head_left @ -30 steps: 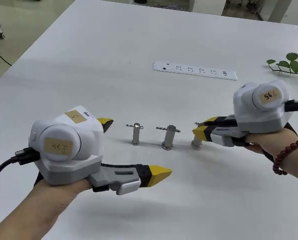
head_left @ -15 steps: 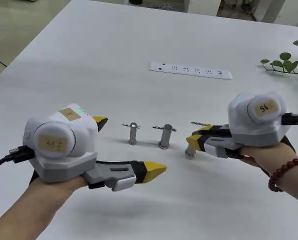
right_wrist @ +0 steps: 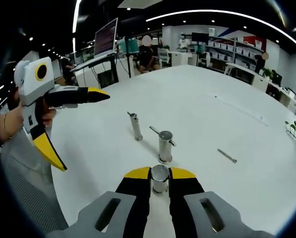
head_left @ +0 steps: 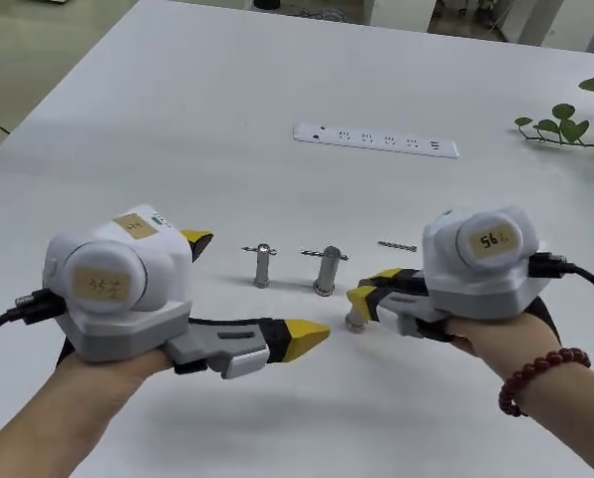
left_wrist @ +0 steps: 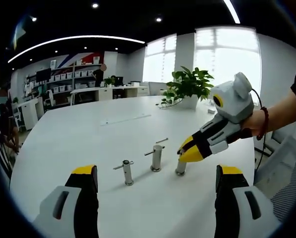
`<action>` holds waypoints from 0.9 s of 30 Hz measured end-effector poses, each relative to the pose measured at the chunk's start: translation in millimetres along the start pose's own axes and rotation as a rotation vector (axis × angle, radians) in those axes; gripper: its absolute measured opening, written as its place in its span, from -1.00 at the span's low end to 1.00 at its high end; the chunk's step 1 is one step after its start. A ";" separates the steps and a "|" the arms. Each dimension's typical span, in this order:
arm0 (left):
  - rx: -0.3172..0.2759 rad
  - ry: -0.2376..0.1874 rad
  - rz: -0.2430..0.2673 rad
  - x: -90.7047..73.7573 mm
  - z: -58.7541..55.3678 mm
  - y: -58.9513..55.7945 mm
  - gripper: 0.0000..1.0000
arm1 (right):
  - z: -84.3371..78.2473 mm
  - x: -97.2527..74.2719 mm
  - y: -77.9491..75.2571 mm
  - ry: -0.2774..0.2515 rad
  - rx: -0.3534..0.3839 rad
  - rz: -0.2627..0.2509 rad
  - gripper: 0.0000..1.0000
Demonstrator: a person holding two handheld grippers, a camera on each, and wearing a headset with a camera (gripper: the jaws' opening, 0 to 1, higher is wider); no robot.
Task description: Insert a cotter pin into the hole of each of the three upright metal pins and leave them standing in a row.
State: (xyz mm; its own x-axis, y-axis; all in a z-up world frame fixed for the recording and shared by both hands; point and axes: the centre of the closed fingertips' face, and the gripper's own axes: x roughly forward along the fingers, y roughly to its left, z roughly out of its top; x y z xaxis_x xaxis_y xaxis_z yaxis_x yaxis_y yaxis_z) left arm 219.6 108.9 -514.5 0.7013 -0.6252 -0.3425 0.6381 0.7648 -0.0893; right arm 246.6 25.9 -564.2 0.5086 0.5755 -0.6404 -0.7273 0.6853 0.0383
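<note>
Metal pin clamped in right tongs, left tongs spread wide

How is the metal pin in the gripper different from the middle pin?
The middle pin has a cotter pin through its top; the held pin has none. The middle pin stands free, while the held pin is clamped between the jaws of the right gripper. Both are silver, upright and on the white table.
</note>
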 end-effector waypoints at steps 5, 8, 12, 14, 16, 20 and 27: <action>-0.002 0.001 -0.003 0.2 -0.1 -0.8 0.95 | -0.7 2.8 7.0 -0.012 0.006 -0.003 -0.85; 0.000 0.001 -0.006 0.5 0.1 -1.8 0.95 | 0.0 3.0 8.2 -0.019 0.011 -0.006 -0.85; 0.004 0.008 -0.008 0.9 -1.4 -2.3 0.95 | -0.6 2.9 10.1 -0.023 -0.007 -0.016 -0.84; 0.006 0.012 -0.008 1.2 -2.3 -2.7 0.95 | -1.1 2.4 10.6 -0.030 -0.009 -0.019 -0.84; 0.008 0.013 -0.010 1.4 -2.1 -3.6 0.95 | -1.4 1.7 11.5 -0.033 -0.007 -0.018 -0.83; 0.011 0.020 -0.012 1.8 -3.2 -4.5 0.95 | -1.4 1.6 11.7 -0.038 -0.009 -0.017 -0.83; 0.012 0.019 -0.009 1.1 -2.9 -5.0 0.95 | -3.9 -0.2 12.6 -0.047 0.040 -0.004 -0.62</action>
State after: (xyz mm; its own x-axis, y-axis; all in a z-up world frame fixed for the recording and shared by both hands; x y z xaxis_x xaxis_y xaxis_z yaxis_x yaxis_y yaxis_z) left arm 216.3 104.8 -517.1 0.6891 -0.6291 -0.3597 0.6485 0.7569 -0.0815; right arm 235.5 32.7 -566.6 0.5330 0.5928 -0.6038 -0.7070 0.7040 0.0671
